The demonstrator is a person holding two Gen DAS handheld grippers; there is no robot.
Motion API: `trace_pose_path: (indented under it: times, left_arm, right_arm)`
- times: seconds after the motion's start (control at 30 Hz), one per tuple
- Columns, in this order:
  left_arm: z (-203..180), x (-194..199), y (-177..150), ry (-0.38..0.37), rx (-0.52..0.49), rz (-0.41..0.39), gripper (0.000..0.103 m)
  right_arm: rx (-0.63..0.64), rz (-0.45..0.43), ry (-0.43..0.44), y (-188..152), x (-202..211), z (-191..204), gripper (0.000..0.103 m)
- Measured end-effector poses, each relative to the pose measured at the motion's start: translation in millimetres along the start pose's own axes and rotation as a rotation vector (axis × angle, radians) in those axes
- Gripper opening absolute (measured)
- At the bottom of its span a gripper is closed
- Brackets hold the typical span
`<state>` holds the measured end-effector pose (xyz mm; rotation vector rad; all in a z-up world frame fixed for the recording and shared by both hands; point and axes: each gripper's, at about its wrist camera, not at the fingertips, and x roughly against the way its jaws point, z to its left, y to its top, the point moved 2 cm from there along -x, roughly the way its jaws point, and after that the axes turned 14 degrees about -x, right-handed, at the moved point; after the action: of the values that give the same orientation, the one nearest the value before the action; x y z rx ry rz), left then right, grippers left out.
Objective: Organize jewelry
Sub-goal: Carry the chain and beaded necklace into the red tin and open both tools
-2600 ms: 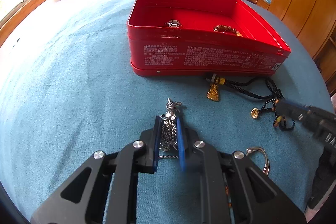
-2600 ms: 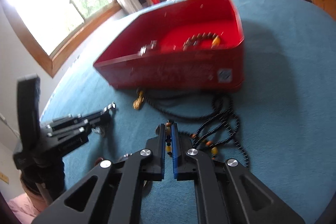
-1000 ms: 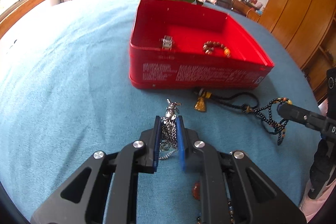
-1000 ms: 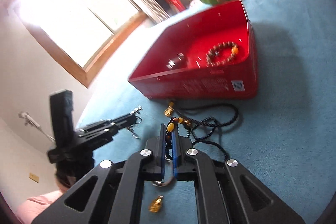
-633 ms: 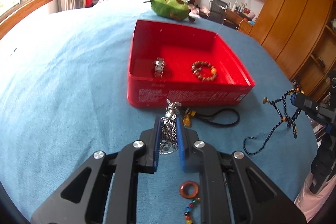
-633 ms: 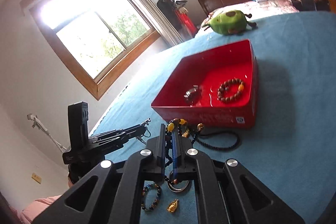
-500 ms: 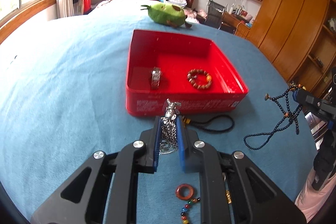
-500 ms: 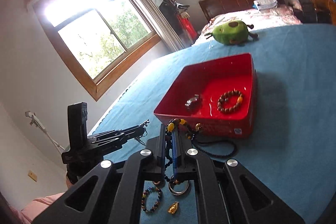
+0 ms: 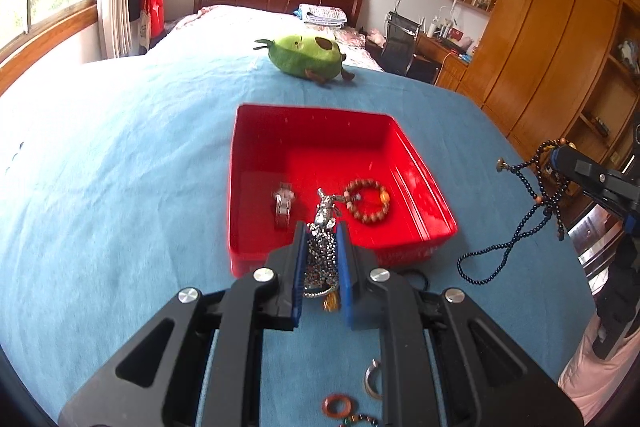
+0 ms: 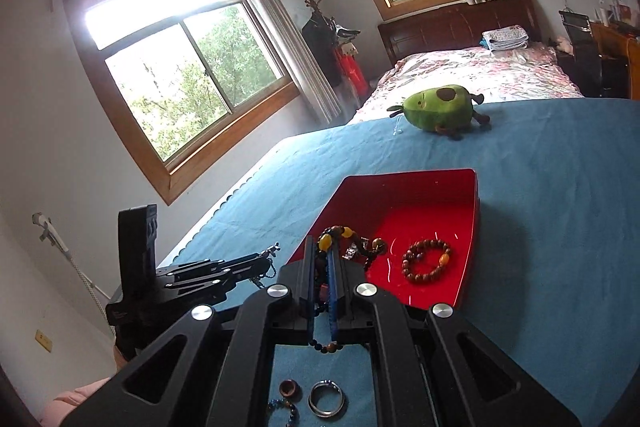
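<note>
- Right now my left gripper (image 9: 321,231) has its fingers pinched on a silver chain necklace (image 9: 320,255), its little metal pendant sticking out past the fingertips above the near end of the red tin box (image 9: 424,171).
- My right gripper (image 10: 320,259) has its fingers pressed onto a black beaded necklace (image 10: 340,233) with amber and orange beads; from the left wrist view its strands hang in loops off to the right of the box, lifted above the blue cloth.
- Inside the box lie a brown bead bracelet (image 9: 367,201) toward the right and a small silver watch (image 9: 283,205) to its left, a little apart from each other on the red floor.
- Just in front of the box, partly hidden behind my left fingers, I can see a black cord (image 9: 418,277) and a small gold charm (image 9: 331,301) on the surface.
- Nearer to me on the surface sit a reddish-brown ring (image 9: 338,405), a silver metal ring (image 10: 326,401) and part of a multicoloured bead string (image 10: 286,409).
- All of this rests on a blue cloth (image 9: 120,167) covering the surface.
- Farther back a green avocado plush toy (image 9: 306,57) lies at the cloth's far edge, with a bed (image 10: 472,71) and dark wooden headboard behind it, and wooden wardrobes (image 9: 552,39) to the right.
</note>
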<state>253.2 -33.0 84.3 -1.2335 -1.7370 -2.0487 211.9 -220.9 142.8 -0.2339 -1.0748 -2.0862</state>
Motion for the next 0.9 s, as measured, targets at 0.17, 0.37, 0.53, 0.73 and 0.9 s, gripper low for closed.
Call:
trace_pose_path:
  times: [0.17, 0.37, 0.53, 0.73, 0.9]
  left_arm:
    - [7, -19, 25, 0.014, 0.001, -0.009, 0.013]
    - [20, -52, 45, 0.018, 0.013, 0.01, 0.013]
    - [28, -87, 51, 0.003, 0.022, 0.048, 0.013]
    - [39, -125, 47, 0.015, 0.028, 0.116, 0.013]
    - [45, -141, 42, 0.014, 0.031, 0.146, 0.013]
  right_arm:
    - [-0.006, -0.018, -0.013, 24, -25, -5, 0.005]
    - [-0.025, 0.002, -0.02, 39, -64, -20, 0.005]
    - [-0.034, 0.033, -0.05, 37, -95, -38, 0.005]
    - [-0.059, 0.085, -0.147, 28, -126, -67, 0.005]
    - [-0.068, 0.118, -0.199, 21, -144, -81, 0.005]
